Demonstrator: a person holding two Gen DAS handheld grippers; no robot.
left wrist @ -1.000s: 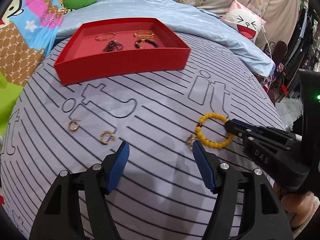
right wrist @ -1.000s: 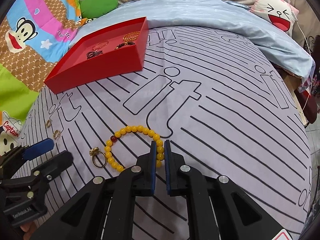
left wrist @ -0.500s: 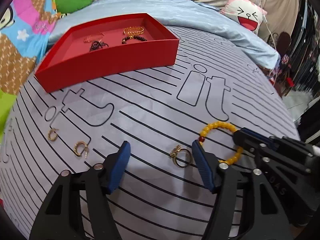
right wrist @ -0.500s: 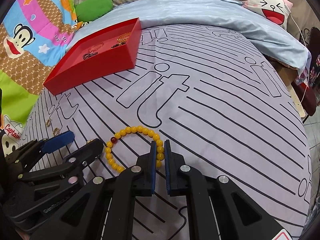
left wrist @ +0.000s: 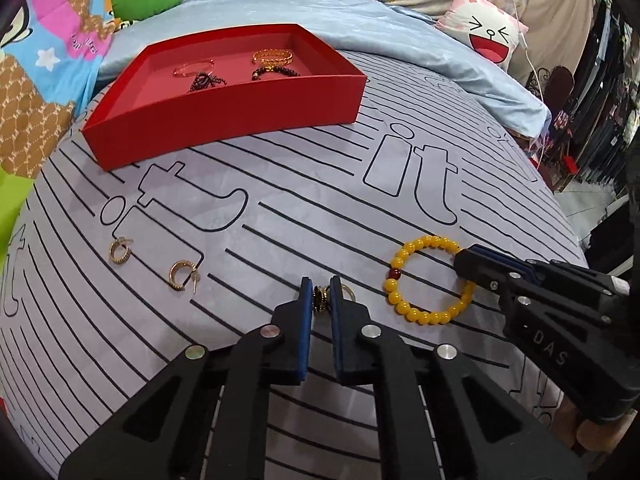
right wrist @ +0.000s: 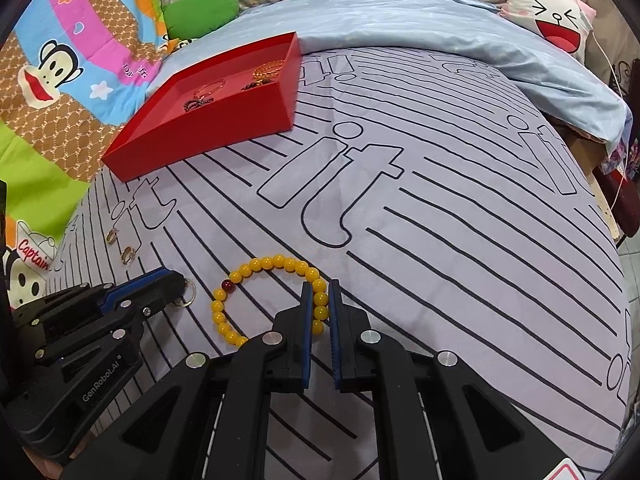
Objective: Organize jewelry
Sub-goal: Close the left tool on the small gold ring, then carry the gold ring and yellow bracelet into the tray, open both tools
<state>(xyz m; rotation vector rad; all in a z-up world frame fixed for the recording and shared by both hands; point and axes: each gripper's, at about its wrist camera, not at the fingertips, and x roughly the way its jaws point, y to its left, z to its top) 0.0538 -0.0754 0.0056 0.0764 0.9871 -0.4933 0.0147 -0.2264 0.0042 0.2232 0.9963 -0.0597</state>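
- The left gripper has its blue-padded fingers closed on a gold ring with a dark ornament, low on the striped grey bedsheet; the band pokes out at the right finger's outer side.
- From the right wrist view the left gripper sits at about 9 o'clock, with the ring showing at its tip.
- The right gripper is clamped on the yellow bead bracelet, pinching the beads at the loop's right-hand side; the rest of the loop lies flat on the sheet, a single dark red bead at its left.
- In the left wrist view the bracelet lies at 3 o'clock from the ring, just beside it, the right gripper entering from the right edge.
- Two gold hoop earrings lie apart from each other at about 9 to 10 o'clock from the ring.
- A red tray sits at 12 o'clock, far up the sheet, holding a gold bangle, a dark bead bracelet, a thin gold bracelet and a dark tangled chain.
- A pale blue quilt lies behind the tray, and a laughing-face cushion sits at 2 o'clock.
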